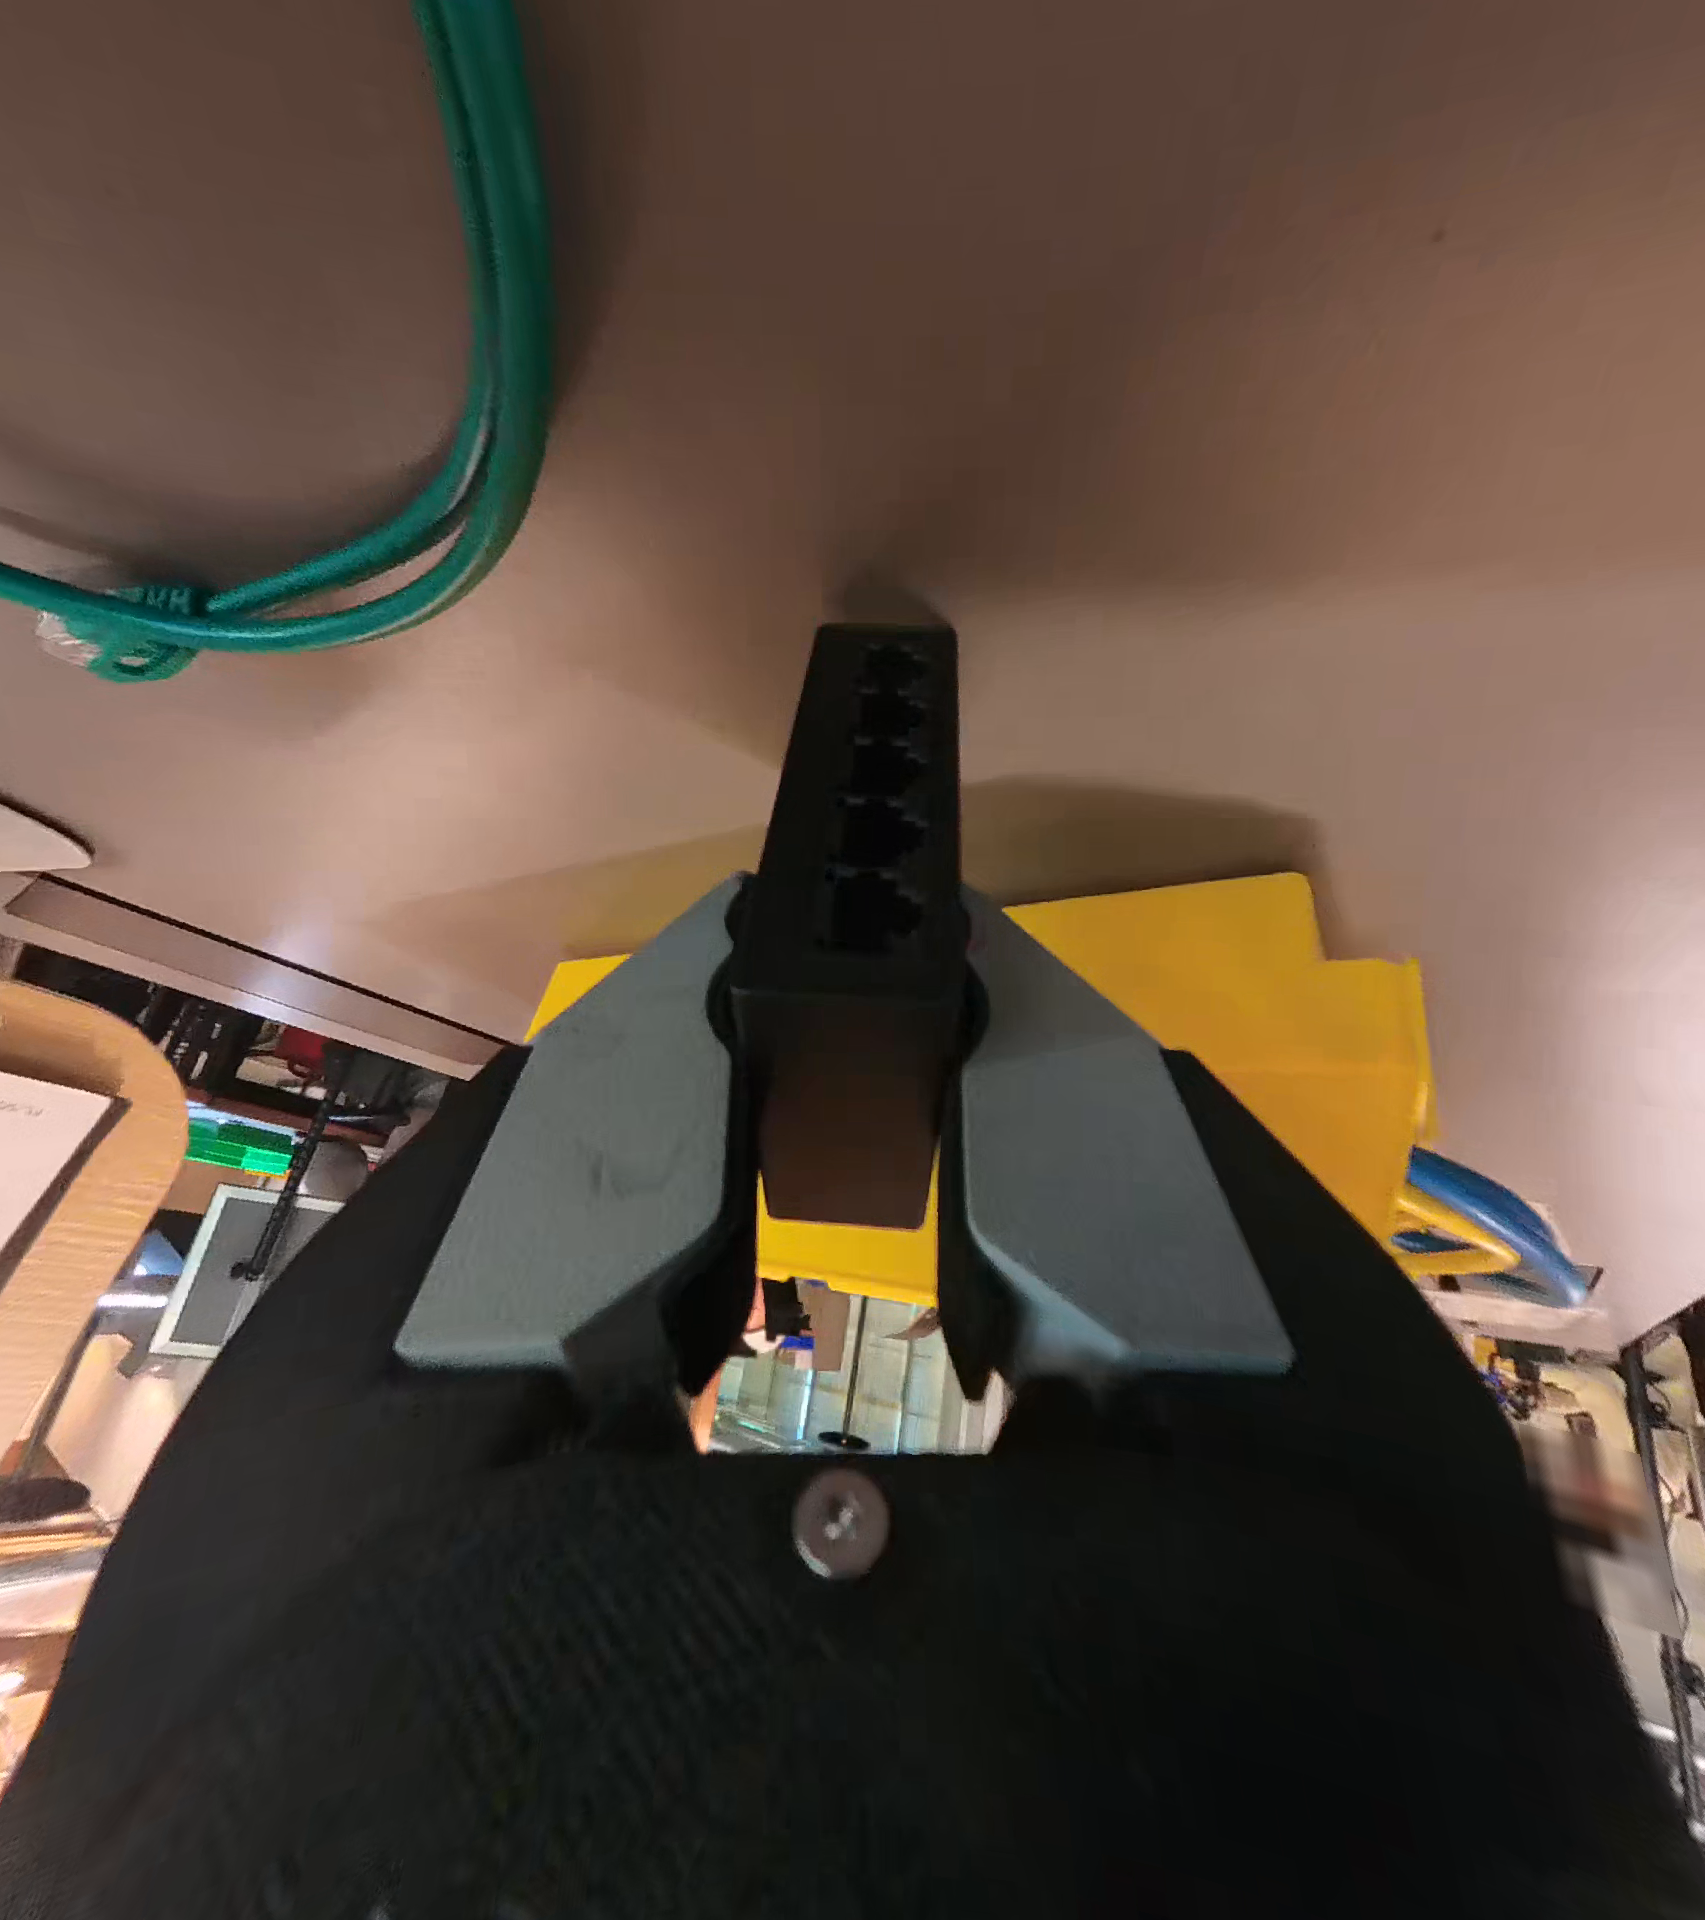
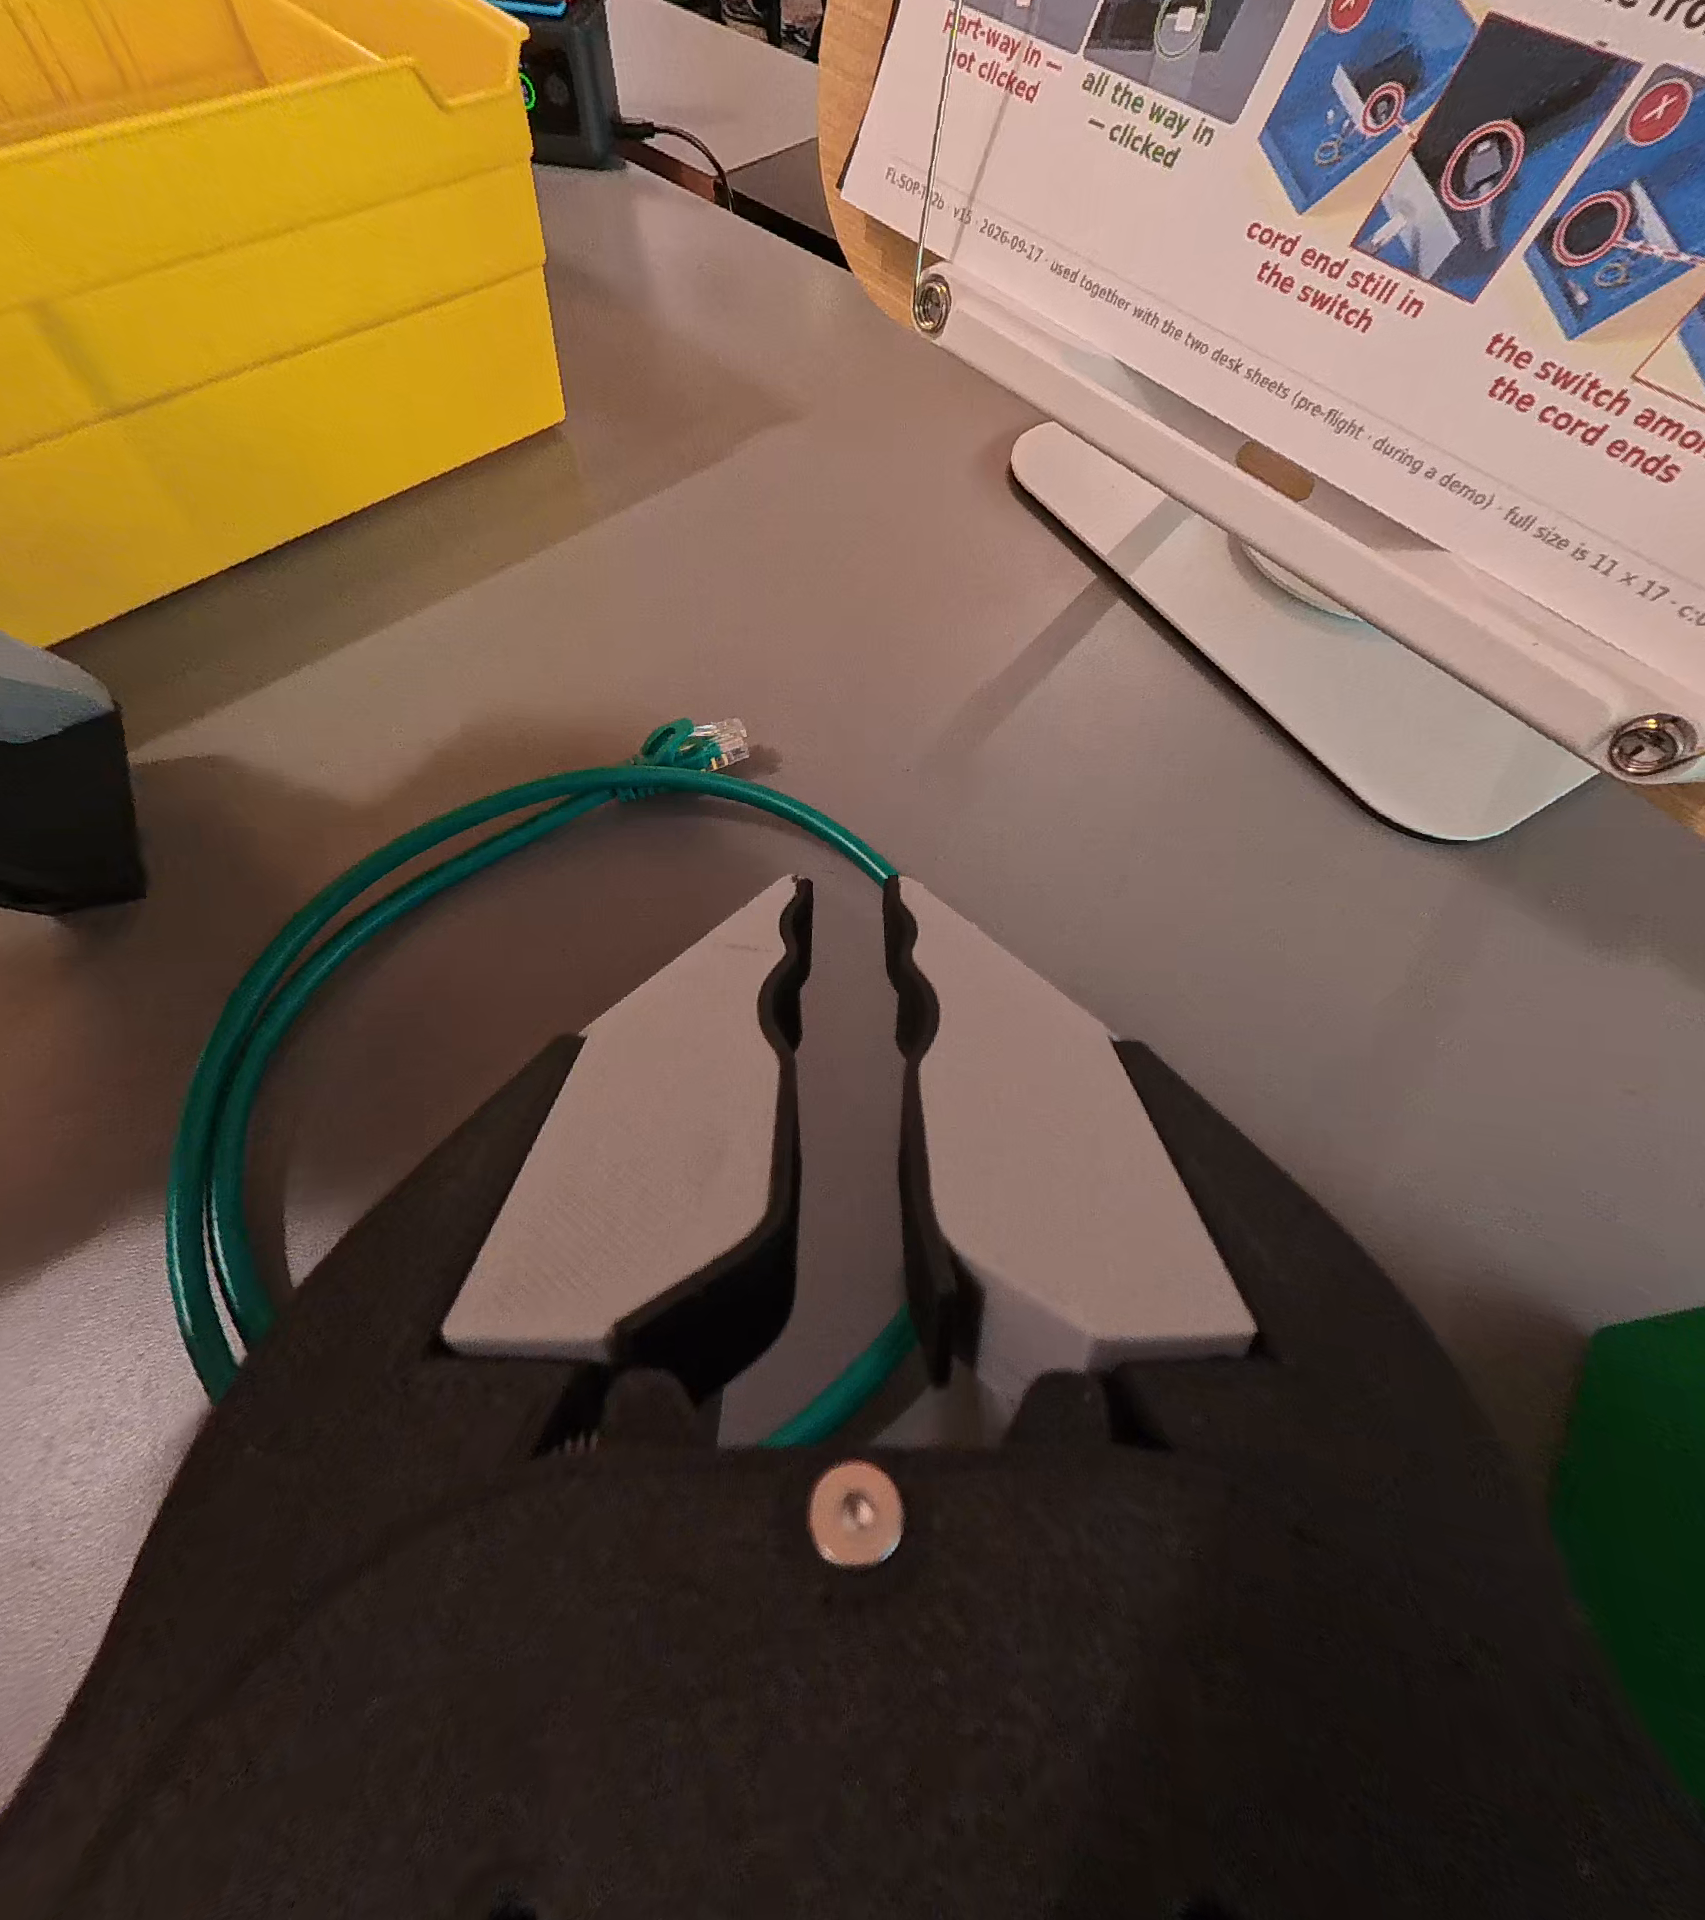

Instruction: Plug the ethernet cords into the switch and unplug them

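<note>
The left gripper (image 1: 853, 997), grey-fingered on a black body, is clamping a black, box-shaped plastic switch (image 1: 863, 831) between its jaws. A row of empty ports is facing out along the switch's side. Its far end seems to be resting on or just above the grey-brown table (image 1: 1243, 416), though contact cannot be confirmed. In the left wrist view a yellow plastic bin (image 1: 1243, 1008) is sitting just behind the switch, near the table edge.

In the right wrist view the same bin is standing toward the far left corner of the table. A coiled green ethernet cord (image 2: 235, 1091) is lying in the middle of the table, with its clear plug (image 2: 728, 740) at the far side of the loop. To the right a white stand with a printed sheet (image 2: 1347, 582) is occupying the far right part of the table.

The right gripper (image 2: 846, 883) is hovering over the coil with its jaws slightly apart and holding nothing, though the cord is passing under them.

No port is holding a plug, so this looks like the plugging step at its very start: the switch is secured, the cord not yet picked up. The next move probably calls for the right gripper to reach across the loop and close on the cord just behind the plug. It would then need to turn the plug so its latch lines up with a port.
</note>
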`<action>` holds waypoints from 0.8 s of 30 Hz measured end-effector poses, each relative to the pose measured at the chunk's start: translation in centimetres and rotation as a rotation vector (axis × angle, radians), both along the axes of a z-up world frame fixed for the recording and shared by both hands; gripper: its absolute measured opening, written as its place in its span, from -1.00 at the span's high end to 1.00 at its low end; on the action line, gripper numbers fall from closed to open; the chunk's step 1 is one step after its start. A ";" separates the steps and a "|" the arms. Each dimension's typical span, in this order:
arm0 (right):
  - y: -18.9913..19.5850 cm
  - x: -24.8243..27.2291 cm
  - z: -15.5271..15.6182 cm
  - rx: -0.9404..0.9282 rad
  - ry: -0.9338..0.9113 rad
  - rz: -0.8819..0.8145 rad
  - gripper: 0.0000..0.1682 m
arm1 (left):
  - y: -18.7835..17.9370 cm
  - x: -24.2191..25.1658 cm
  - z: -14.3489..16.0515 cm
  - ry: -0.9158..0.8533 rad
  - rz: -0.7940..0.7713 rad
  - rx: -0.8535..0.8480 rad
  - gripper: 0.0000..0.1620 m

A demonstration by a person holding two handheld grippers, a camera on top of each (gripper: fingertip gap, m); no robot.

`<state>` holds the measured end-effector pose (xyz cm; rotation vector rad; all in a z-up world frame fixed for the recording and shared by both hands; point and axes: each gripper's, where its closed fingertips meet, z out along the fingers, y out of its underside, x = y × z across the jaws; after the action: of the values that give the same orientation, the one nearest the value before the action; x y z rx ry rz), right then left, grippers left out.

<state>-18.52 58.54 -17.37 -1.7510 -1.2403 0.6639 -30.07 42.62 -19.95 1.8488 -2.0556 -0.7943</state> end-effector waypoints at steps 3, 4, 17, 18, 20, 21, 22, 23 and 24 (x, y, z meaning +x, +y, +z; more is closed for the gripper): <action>0.1 0.0 0.0 -0.007 0.004 0.000 0.88 | 0.8 0.7 -0.2 -0.050 0.005 0.019 0.60; 0.1 0.0 0.0 -0.011 0.004 0.000 0.88 | 0.9 0.8 -0.2 -0.069 0.006 0.019 0.60; -0.1 0.0 0.2 -0.025 0.018 0.006 0.87 | -0.3 2.4 -1.0 -0.356 0.152 0.005 0.61; -0.1 0.0 0.2 -0.026 0.020 0.007 0.87 | -0.5 2.4 -1.0 -0.370 0.158 -0.010 0.62; -0.1 0.0 0.3 -0.026 0.021 0.009 0.88 | -0.6 2.6 -1.0 -0.407 0.163 -0.009 0.62; -0.1 0.0 0.3 -0.025 0.021 0.009 0.87 | -0.5 2.6 -0.9 -0.422 0.171 0.003 0.62; -0.2 0.0 0.3 -0.024 0.021 0.010 0.87 | -0.3 2.6 -0.8 -0.431 0.187 0.016 0.62; -0.2 0.0 0.3 -0.025 0.020 0.010 0.87 | -0.2 2.7 -0.8 -0.447 0.204 0.019 0.62; -0.2 0.0 0.2 -0.026 0.019 0.010 0.87 | -0.2 3.0 -0.8 -0.473 0.210 0.016 0.62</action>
<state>-18.56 58.38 -17.13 -1.7568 -1.2333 0.7046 -27.11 42.41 -20.74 2.3920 -2.0530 -0.3420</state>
